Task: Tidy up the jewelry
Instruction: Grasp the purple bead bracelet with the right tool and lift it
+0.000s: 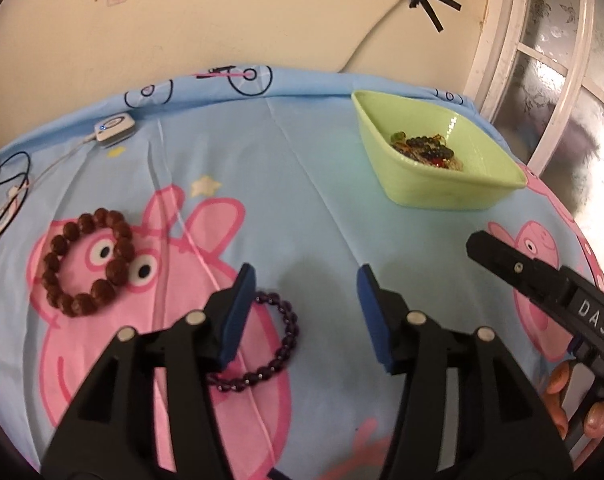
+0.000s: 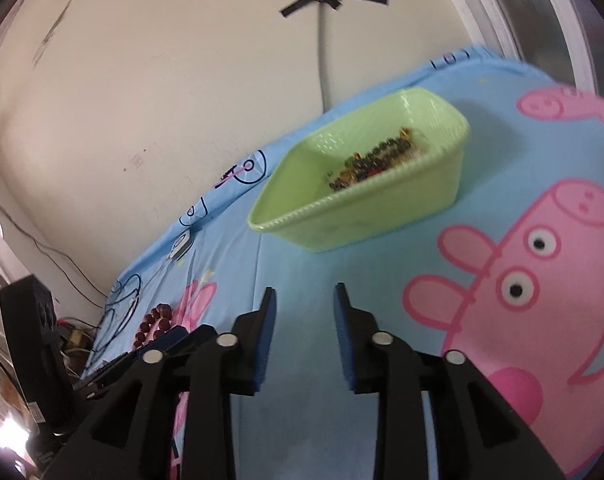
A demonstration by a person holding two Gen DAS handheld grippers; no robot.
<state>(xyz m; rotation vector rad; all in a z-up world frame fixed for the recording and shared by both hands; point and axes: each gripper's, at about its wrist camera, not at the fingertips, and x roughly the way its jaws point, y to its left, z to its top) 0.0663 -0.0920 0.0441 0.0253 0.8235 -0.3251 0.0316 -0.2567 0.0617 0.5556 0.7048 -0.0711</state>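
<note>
A green plastic bin point(image 1: 422, 184) holds a pile of mixed beaded jewelry point(image 1: 426, 150) at the far right of the cloth; it also shows in the right wrist view point(image 2: 366, 216). A brown bead bracelet point(image 1: 87, 262) lies at the left, and shows in the right wrist view point(image 2: 153, 326). A purple bead bracelet point(image 1: 269, 350) lies just under my left finger. My left gripper point(image 1: 306, 280) is open and empty above the cloth. My right gripper point(image 2: 305, 298) is open and empty, short of the bin; its body shows in the left wrist view point(image 1: 542, 284).
A blue cartoon-pig cloth point(image 1: 310, 216) covers the table. A small white device point(image 1: 115, 128) with a cable lies at the far left by the wall. Black cords point(image 1: 5, 196) lie at the left edge. A window frame point(image 1: 542, 60) stands at the right.
</note>
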